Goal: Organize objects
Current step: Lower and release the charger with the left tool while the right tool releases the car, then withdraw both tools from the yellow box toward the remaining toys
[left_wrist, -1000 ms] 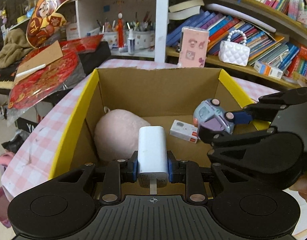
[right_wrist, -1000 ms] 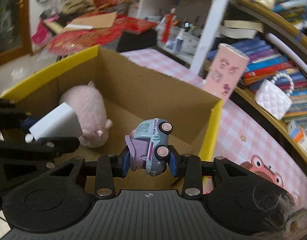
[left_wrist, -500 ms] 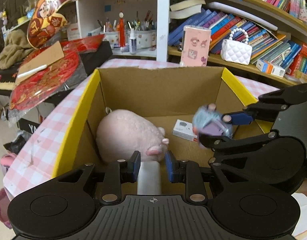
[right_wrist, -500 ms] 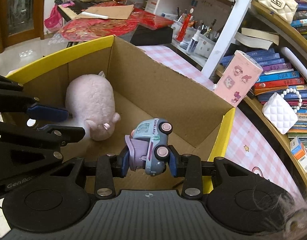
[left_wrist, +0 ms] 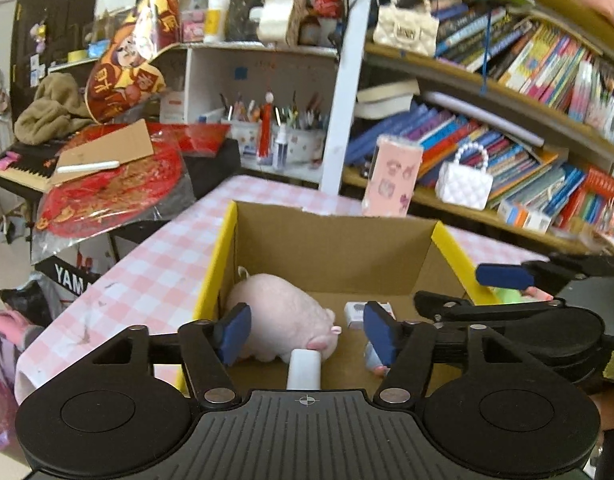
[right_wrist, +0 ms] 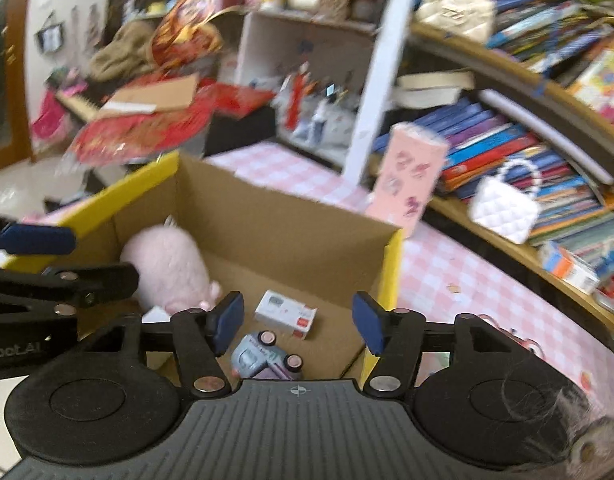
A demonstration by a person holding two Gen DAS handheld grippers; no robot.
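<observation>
Left wrist view: left gripper above the cardboard box, jaws apart and just been opening, gripping nothing.
White charger: on the box floor, below the gap between the pads, beside the pink plush pig.
Right wrist view: right gripper with jaws apart, just been opening, empty.
Toy car: lying on the box floor below, near a small white packet.
Box: on the pink checked tablecloth.
</observation>
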